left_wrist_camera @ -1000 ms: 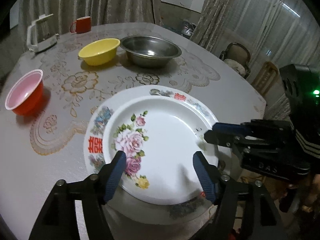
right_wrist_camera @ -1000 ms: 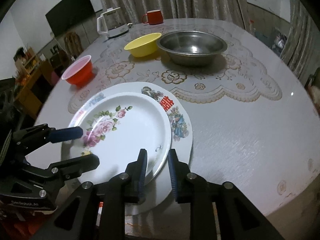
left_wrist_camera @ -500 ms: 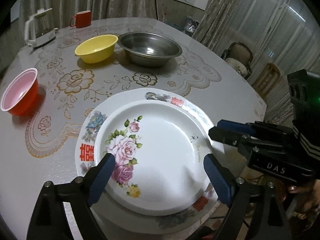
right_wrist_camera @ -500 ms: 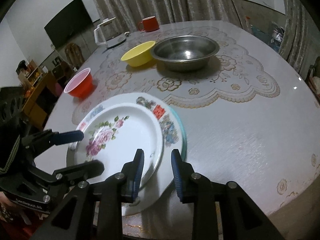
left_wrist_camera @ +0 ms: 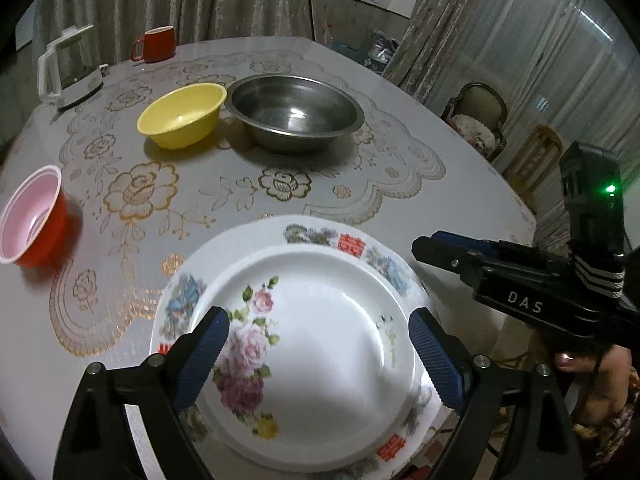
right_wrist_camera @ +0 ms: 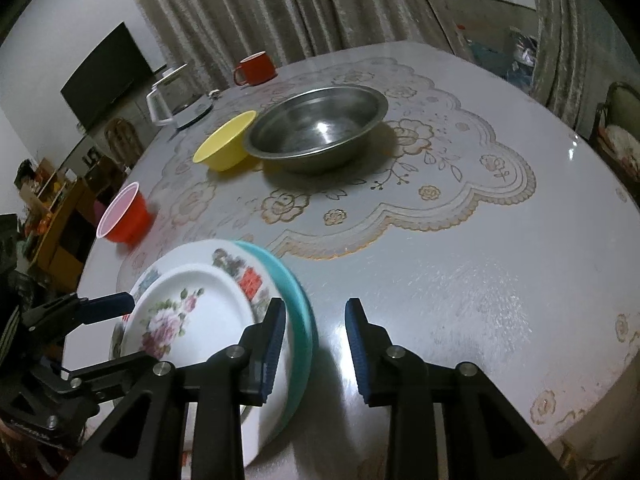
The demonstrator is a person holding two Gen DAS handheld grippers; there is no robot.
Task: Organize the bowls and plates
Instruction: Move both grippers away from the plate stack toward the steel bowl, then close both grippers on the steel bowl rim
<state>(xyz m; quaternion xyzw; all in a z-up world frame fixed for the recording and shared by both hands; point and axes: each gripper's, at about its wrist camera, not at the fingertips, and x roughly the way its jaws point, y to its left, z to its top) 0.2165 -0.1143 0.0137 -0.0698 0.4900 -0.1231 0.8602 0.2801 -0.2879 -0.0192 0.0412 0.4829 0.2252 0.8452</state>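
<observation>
Step in hand: letting go of the stacked plates, I judge, so they sit settled before I go for the bowls.
Rose plate [left_wrist_camera: 320, 340]: nested on the larger red-character plate [left_wrist_camera: 352, 245], at the near edge of the bench [right_wrist_camera: 460, 280].
Left gripper [left_wrist_camera: 320, 356]: my fingers have just been opening and stand wide apart over the rose plate, pads clear of it.
Right gripper [right_wrist_camera: 316, 344]: fingers have just been opening, a moderate gap; the stack's teal rim [right_wrist_camera: 298, 300] lies between them, the left pad close beside it, contact unclear.
Doing it well: draw both grippers back from the stack without dragging a rim.
Bowls: beyond the stack, the yellow bowl [left_wrist_camera: 182, 114] just beside the steel basin [left_wrist_camera: 294, 112]; the red bowl [left_wrist_camera: 30, 216] to the stack's left.
</observation>
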